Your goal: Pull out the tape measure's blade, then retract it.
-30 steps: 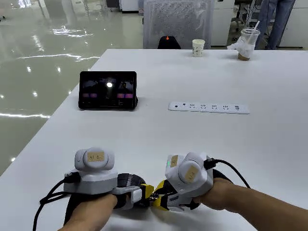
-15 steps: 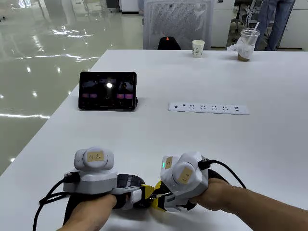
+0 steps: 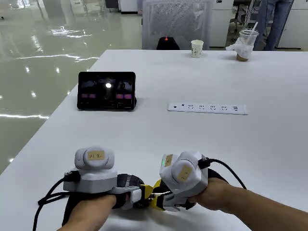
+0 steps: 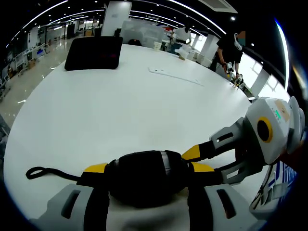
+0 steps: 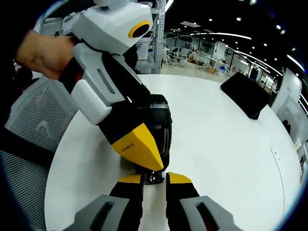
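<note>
A black tape measure [image 4: 144, 178] lies near the table's front edge, and my left gripper [image 4: 148, 166] is shut on its body. In the head view the tape measure [image 3: 131, 182] sits between the left gripper [image 3: 142, 192] and the right gripper [image 3: 156, 196], which meet tip to tip. In the right gripper view my right gripper [image 5: 154, 179] is shut on the small metal blade tip at the case's mouth. The case [image 5: 158, 126] stands just beyond it. No length of blade shows between tip and case. A black wrist strap [image 4: 43, 172] trails left from the case.
On the white table [image 3: 144, 139] a dark tablet [image 3: 106, 90] stands at the mid left and a white power strip [image 3: 208, 108] lies at the centre. A paper cup [image 3: 197, 48] and a plastic cup with a straw [image 3: 245, 43] stand at the far edge, by a mesh chair [image 3: 175, 21].
The right gripper has shifted slightly left, closer to the left gripper and the tape measure, and has rolled a little. The left gripper has held still.
</note>
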Demonstrator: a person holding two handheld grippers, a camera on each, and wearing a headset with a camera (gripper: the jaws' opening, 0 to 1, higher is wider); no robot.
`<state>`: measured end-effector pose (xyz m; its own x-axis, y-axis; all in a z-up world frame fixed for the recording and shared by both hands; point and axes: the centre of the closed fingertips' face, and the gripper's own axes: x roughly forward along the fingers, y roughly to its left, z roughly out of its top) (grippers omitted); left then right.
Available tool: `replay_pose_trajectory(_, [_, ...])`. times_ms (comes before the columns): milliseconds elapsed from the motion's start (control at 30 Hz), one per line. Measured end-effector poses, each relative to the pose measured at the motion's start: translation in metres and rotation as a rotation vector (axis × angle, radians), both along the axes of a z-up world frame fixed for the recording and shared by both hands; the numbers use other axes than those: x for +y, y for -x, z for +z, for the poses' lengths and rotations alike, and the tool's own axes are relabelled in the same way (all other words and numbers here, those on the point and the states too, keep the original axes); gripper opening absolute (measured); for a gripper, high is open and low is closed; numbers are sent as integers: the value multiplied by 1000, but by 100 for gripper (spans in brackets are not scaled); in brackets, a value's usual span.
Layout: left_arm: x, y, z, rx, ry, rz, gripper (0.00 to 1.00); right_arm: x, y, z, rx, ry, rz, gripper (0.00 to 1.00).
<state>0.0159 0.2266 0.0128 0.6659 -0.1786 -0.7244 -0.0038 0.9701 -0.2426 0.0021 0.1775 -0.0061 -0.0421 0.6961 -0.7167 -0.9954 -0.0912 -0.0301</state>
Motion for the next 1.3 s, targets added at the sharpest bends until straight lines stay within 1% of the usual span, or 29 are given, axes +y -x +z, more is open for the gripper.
replay_pose_trajectory(100, [0, 0, 0, -2, -3, -8, 61, -5, -1, 2, 1, -3, -14, 17])
replay_pose_trajectory(200, [0, -1, 3, -15, -30, -33, 61, -10, -1, 6, 30, -19, -50, 21])
replay_pose_trajectory(233, [0, -1, 5, -18, -33, -38, 61, -12, 0, 6, 33, -20, -54, 21])
replay_pose_trajectory(300, [2, -1, 6, -25, -44, -46, 61, -18, 0, 7, 30, -18, -64, 23])
replay_pose_trajectory(400, [5, 1, 8, -31, -49, -54, 62, -25, 0, 9, 26, -21, -80, 26])
replay_pose_trajectory(567, [9, 8, 15, -50, -74, -80, 65, -39, 0, 13, 18, -26, -110, 31])
replay_pose_trajectory(633, [10, 11, 17, -59, -90, -92, 66, -44, -1, 16, 18, -39, -134, 33])
replay_pose_trajectory(833, [12, 20, 20, -84, -98, -123, 69, -59, -1, 20, 19, -59, -188, 38])
replay_pose_trajectory(900, [12, 23, 21, -90, -109, -142, 70, -64, -1, 21, 16, -63, -202, 39])
replay_pose_trajectory(1000, [12, 27, 25, -110, -120, -167, 71, -73, -1, 23, 13, -64, -225, 41])
replay_pose_trajectory(1133, [12, 32, 30, -138, -123, -189, 72, -84, -1, 27, 13, -74, -264, 43])
replay_pose_trajectory(1200, [13, 35, 31, -146, -129, -200, 73, -89, -1, 29, 8, -81, -281, 44])
replay_pose_trajectory(1300, [13, 38, 34, -164, -132, -214, 74, -97, 0, 29, 11, -83, -302, 46])
